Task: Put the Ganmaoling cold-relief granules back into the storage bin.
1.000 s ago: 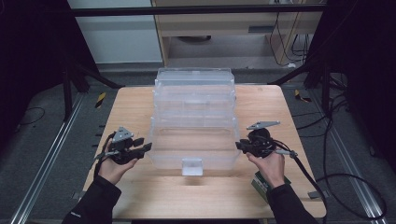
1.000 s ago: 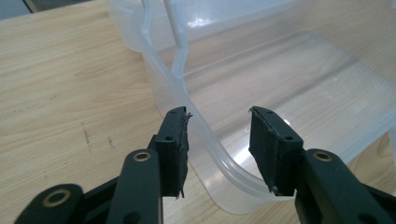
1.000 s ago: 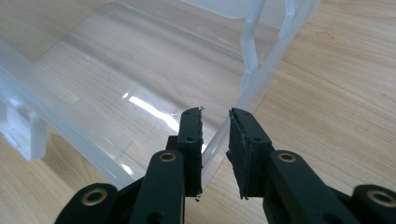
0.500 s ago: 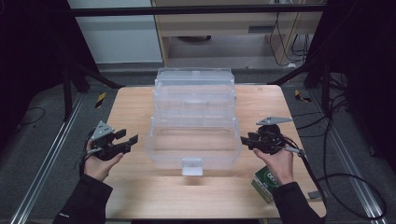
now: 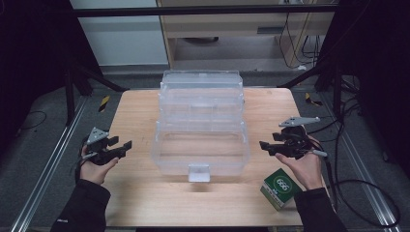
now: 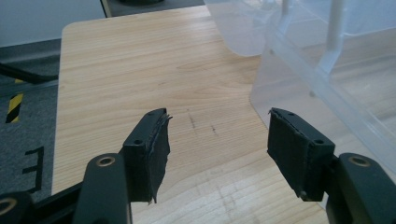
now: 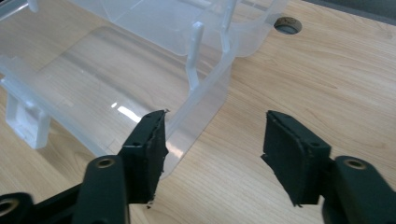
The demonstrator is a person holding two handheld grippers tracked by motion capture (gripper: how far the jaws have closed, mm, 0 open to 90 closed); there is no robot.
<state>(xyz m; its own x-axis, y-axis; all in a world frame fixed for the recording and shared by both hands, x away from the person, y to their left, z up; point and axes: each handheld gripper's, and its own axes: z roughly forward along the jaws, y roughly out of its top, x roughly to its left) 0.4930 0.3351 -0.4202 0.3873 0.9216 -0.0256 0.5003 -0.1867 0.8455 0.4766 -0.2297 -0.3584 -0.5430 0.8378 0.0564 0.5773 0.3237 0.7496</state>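
Observation:
A clear plastic tiered storage box (image 5: 200, 125) stands open in the middle of the wooden table (image 5: 135, 106), its white latch (image 5: 198, 172) facing the near edge. My left gripper (image 5: 123, 143) hovers left of the box, pointing at it. Its jaws have just been opening and have nothing between them (image 6: 217, 116); the box's corner (image 6: 327, 79) lies ahead to the right. My right gripper (image 5: 266, 145) is held to the right of the box. Its jaws have also just been opening, and its gap (image 7: 215, 116) is empty, with the box's side wall (image 7: 205, 107) just beyond the left pad.
A small green carton (image 5: 282, 187) lies by the right hand near the table's front right corner. A round cable hole (image 7: 288, 24) is in the tabletop beyond the box. Black frame posts and cables surround the table.
Both grippers have drawn outward from the box's sides, the left going left, the right going right and rising. Their jaws have opened wider. The box has stayed in place.

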